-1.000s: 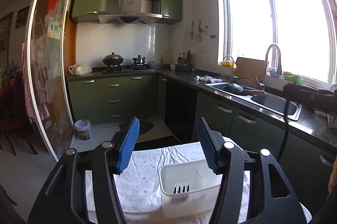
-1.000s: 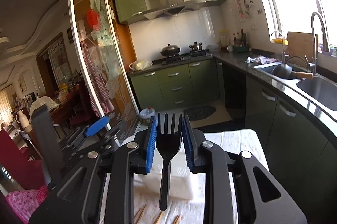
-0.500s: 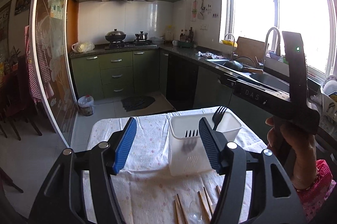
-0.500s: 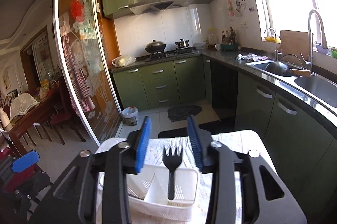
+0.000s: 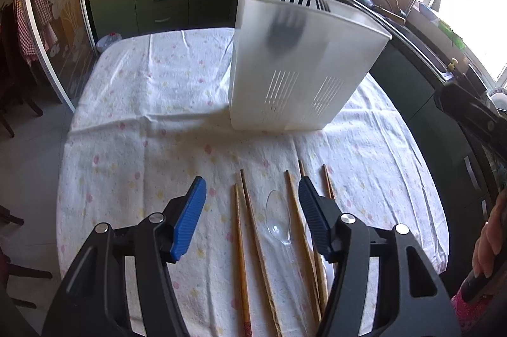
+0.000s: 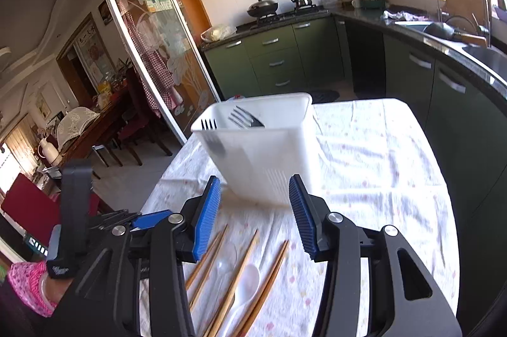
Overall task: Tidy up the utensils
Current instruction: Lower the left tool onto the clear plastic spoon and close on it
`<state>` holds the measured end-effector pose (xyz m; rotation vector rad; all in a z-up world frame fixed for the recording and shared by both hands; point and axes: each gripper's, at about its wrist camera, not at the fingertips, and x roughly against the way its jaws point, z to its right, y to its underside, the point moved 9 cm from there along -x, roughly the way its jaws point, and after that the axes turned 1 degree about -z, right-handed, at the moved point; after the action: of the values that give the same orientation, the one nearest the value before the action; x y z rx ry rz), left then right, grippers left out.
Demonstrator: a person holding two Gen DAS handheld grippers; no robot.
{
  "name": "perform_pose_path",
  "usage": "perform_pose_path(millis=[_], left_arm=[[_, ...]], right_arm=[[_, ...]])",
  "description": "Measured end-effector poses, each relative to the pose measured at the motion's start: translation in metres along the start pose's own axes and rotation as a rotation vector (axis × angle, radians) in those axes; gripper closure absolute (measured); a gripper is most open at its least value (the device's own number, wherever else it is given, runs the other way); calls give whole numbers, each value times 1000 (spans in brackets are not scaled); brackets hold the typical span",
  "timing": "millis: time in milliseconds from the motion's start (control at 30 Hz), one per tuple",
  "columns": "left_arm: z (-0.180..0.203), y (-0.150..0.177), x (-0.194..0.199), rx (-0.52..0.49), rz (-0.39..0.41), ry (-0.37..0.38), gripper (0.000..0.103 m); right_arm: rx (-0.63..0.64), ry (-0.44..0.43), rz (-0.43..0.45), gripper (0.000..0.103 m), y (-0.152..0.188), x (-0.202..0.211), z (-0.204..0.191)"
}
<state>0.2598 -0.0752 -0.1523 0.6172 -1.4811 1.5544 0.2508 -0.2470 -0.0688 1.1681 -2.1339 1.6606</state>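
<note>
A white slotted utensil holder (image 5: pixel 304 67) (image 6: pixel 263 159) stands on the cloth-covered table (image 5: pixel 142 115). Two black forks (image 5: pixel 286 33) (image 6: pixel 245 118) stand in it, tines up. Nearer me lie several wooden chopsticks (image 5: pixel 240 242) (image 6: pixel 237 280), a clear plastic spoon (image 5: pixel 279 223) (image 6: pixel 226 257) and a white spoon (image 6: pixel 247 276). My left gripper (image 5: pixel 250 188) hovers above the chopsticks and the clear spoon; its jaws are closing and grip nothing. My right gripper (image 6: pixel 255 188) is open and empty, low over the table, just in front of the holder.
Green cabinets and a dark counter with a sink (image 6: pixel 484 52) run along the back and right. A glass sliding door (image 6: pixel 152 45) and dining chairs stand to the left. The table edge (image 5: pixel 68 128) drops to the tiled floor.
Both grippers have dropped and tipped down toward the table. The right gripper opened and let go of the black fork, which now stands in the holder.
</note>
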Motion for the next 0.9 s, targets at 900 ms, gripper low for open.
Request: perform_pose_path(millis=[900], left_arm=[[24,19,-55,62,-220,153,65]], right_arm=[[-64,-81,-114,55,57,-9,17]])
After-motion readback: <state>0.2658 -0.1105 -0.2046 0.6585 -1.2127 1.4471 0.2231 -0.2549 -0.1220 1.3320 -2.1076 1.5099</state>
